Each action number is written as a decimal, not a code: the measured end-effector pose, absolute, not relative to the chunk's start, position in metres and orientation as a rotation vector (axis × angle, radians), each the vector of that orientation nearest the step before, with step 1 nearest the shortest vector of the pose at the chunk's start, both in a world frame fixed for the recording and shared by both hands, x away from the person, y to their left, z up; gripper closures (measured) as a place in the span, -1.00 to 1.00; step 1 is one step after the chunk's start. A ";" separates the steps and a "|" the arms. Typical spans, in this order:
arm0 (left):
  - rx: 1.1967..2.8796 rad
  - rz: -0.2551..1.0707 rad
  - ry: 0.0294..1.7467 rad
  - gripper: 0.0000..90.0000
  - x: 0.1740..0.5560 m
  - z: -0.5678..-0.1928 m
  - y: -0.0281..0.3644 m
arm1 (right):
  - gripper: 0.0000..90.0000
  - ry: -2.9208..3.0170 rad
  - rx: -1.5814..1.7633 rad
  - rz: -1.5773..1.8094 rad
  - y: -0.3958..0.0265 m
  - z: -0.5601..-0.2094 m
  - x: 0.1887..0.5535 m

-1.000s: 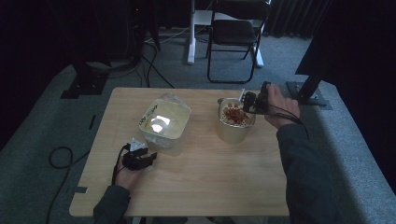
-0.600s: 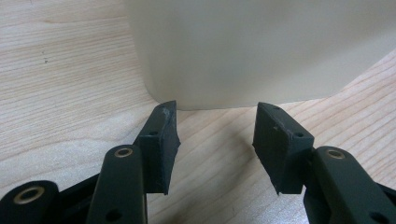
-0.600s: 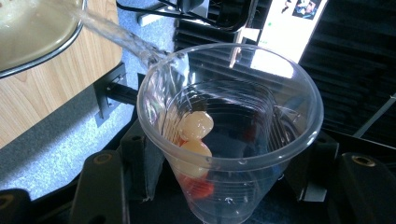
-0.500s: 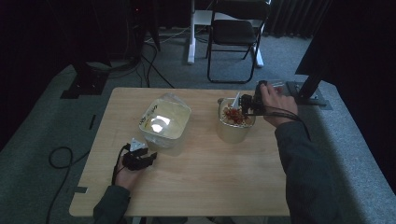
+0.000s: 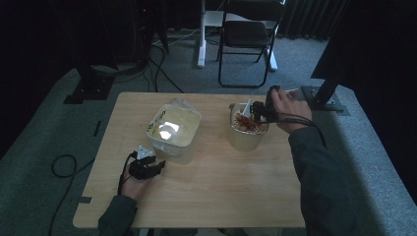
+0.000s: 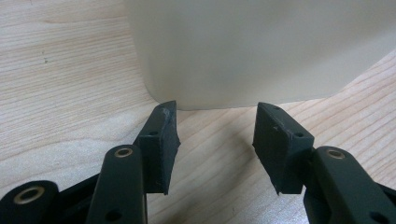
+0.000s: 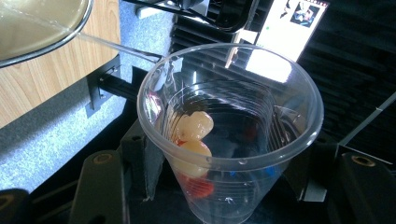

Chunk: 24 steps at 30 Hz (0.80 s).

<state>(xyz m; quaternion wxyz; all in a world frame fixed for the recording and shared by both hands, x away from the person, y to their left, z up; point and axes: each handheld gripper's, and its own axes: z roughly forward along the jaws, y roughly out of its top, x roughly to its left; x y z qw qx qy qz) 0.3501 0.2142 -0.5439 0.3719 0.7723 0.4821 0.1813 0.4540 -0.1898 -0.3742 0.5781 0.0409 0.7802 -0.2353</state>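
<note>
While the left gripper rests low on the wooden table near the person's edge, its jaws stand apart with nothing between them, their tips just short of the wall of the pale translucent tub, which the high view shows as an open container with liquid glinting inside. Farther across the table, the right gripper is clamped on a clear plastic cup, tipped over the round container that already holds reddish and pale food. A few pale and red pieces cling inside the cup, so the step in hand looks like emptying the cup into that container, nearly finished. The next move probably calls for a steeper tilt or a small shake to free the last pieces, keeping the cup's mouth above the container's rim, with a steady grip so the thin cup does not buckle.
</note>
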 end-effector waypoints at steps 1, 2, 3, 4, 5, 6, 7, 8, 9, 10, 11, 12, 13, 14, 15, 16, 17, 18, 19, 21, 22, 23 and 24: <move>1.979 0.463 1.237 0.12 0.350 -0.544 0.214 | -0.16 1.825 0.092 -0.555 -0.190 -0.374 0.454; 1.979 0.464 1.236 0.12 0.350 -0.544 0.214 | -0.16 1.827 0.093 -0.549 -0.190 -0.374 0.454; 1.979 0.464 1.236 0.12 0.350 -0.544 0.214 | -0.16 1.827 0.092 -0.546 -0.189 -0.374 0.454; 1.979 0.464 1.236 0.12 0.350 -0.544 0.214 | -0.16 1.828 0.093 -0.544 -0.189 -0.374 0.454; 1.980 0.465 1.236 0.12 0.350 -0.544 0.214 | -0.16 1.831 0.097 -0.543 -0.189 -0.374 0.453; 1.979 0.464 1.236 0.12 0.350 -0.544 0.214 | -0.16 1.831 0.097 -0.535 -0.188 -0.374 0.453; 1.980 0.465 1.236 0.12 0.350 -0.544 0.214 | -0.16 1.830 0.102 -0.536 -0.188 -0.375 0.453; 1.980 0.465 1.236 0.12 0.350 -0.544 0.214 | -0.16 1.832 0.092 -0.541 -0.187 -0.375 0.453; 1.980 0.465 1.236 0.12 0.350 -0.544 0.214 | -0.16 1.832 0.088 -0.538 -0.186 -0.375 0.453; 1.980 0.465 1.236 0.12 0.350 -0.544 0.214 | -0.16 1.834 0.090 -0.540 -0.185 -0.374 0.453; 1.980 0.465 1.236 0.12 0.350 -0.544 0.214 | -0.16 1.837 0.091 -0.541 -0.185 -0.374 0.453; 1.980 0.465 1.236 0.12 0.350 -0.544 0.214 | -0.16 1.840 0.093 -0.537 -0.185 -0.375 0.454; 1.981 0.465 1.236 0.12 0.350 -0.544 0.214 | -0.16 1.845 0.096 -0.542 -0.184 -0.375 0.454; 1.982 0.467 1.235 0.12 0.350 -0.544 0.214 | -0.16 1.845 0.094 -0.543 -0.184 -0.375 0.454; 1.983 0.468 1.235 0.12 0.350 -0.544 0.214 | -0.16 1.842 0.089 -0.543 -0.184 -0.374 0.454; 1.987 0.469 1.234 0.12 0.350 -0.544 0.214 | -0.16 1.842 0.094 -0.542 -0.184 -0.374 0.454; 1.987 0.469 1.233 0.11 0.350 -0.544 0.214 | -0.16 1.838 0.091 -0.543 -0.183 -0.374 0.454; 1.986 0.468 1.233 0.11 0.350 -0.544 0.214 | -0.16 1.829 0.085 -0.536 -0.184 -0.374 0.453; 1.988 0.469 1.233 0.11 0.350 -0.544 0.214 | -0.16 1.829 0.090 -0.530 -0.184 -0.373 0.453; 1.986 0.468 1.232 0.11 0.350 -0.544 0.214 | -0.16 1.830 0.098 -0.530 -0.183 -0.372 0.453; 1.987 0.469 1.232 0.11 0.350 -0.544 0.214 | -0.16 1.829 0.092 -0.529 -0.184 -0.372 0.453; 1.988 0.469 1.232 0.11 0.350 -0.544 0.214 | -0.15 1.828 0.100 -0.518 -0.184 -0.370 0.454; 1.988 0.470 1.231 0.11 0.350 -0.544 0.214 | -0.15 1.827 0.118 -0.508 -0.184 -0.369 0.454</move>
